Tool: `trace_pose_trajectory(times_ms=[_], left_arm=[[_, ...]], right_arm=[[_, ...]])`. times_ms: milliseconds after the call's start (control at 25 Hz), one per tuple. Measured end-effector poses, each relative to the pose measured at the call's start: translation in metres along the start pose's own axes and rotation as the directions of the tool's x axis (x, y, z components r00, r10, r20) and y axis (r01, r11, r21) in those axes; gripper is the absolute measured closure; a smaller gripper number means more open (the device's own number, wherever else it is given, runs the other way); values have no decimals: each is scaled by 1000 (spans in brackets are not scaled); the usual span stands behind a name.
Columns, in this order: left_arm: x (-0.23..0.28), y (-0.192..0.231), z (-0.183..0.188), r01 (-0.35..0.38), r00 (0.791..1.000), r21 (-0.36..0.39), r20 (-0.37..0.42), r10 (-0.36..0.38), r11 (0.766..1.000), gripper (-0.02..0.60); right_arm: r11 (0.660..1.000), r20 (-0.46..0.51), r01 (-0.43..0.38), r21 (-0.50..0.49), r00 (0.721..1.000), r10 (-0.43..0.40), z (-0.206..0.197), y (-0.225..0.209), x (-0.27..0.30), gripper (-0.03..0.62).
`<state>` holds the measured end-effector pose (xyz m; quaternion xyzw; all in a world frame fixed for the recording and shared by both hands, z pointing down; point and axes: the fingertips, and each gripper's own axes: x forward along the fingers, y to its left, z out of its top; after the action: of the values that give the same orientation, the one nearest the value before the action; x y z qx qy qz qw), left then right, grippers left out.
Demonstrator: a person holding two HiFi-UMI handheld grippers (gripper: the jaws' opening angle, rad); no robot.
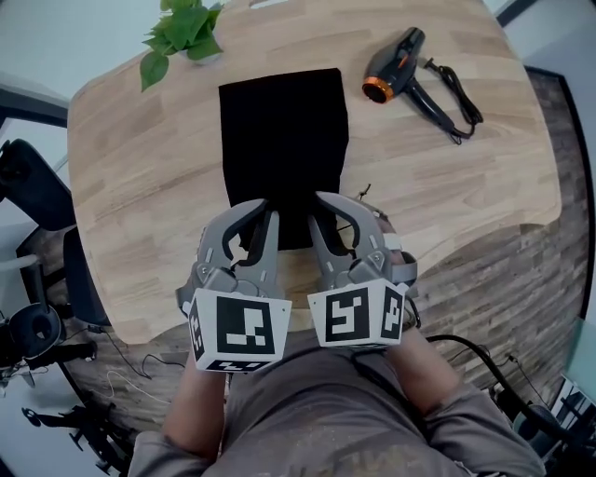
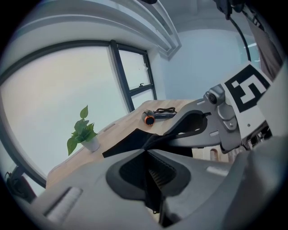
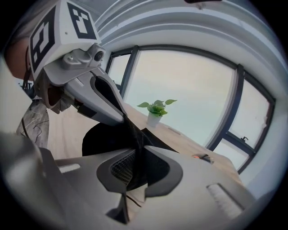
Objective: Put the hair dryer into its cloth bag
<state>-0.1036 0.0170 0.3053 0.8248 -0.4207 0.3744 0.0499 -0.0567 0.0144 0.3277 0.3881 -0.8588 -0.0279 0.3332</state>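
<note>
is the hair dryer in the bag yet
Out: the hair dryer lies on the table, apart from the cloth bag that the left tongs and right tongs pinch.

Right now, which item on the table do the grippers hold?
The bag: left gripper and right gripper pinch its near edge; dryer and plant lie untouched beyond.

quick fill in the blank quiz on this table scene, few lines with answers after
1. The left tool and right tool are both shut on the near edge of the black ____.
2. The hair dryer lies on the table and has an ____ ring at its nozzle.
3. The potted plant stands at the person's far ____.

Missing words: cloth bag; orange; left.
</note>
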Motion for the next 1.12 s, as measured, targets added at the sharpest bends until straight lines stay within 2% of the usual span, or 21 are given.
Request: trace_pose_trajectory(times_ms=[400, 600, 680, 1120], left_arm=[[-1, -3, -1, 48, 998, 28, -30, -47, 998, 564], [2, -4, -8, 84, 996, 22, -27, -83, 996, 564], [6, -3, -9, 101, 995, 19, -22, -101, 995, 564], [-4, -8, 3, 115, 993, 68, -13, -114, 991, 564]], right_arm=[[998, -12, 40, 57, 999, -40, -3, 6, -6, 525], [993, -10, 27, 118, 1000, -26, -4, 16, -18, 454], [991, -16, 52, 125, 999, -50, -2, 14, -27, 431], [973, -48, 192, 129, 981, -187, -3, 12, -96, 434]])
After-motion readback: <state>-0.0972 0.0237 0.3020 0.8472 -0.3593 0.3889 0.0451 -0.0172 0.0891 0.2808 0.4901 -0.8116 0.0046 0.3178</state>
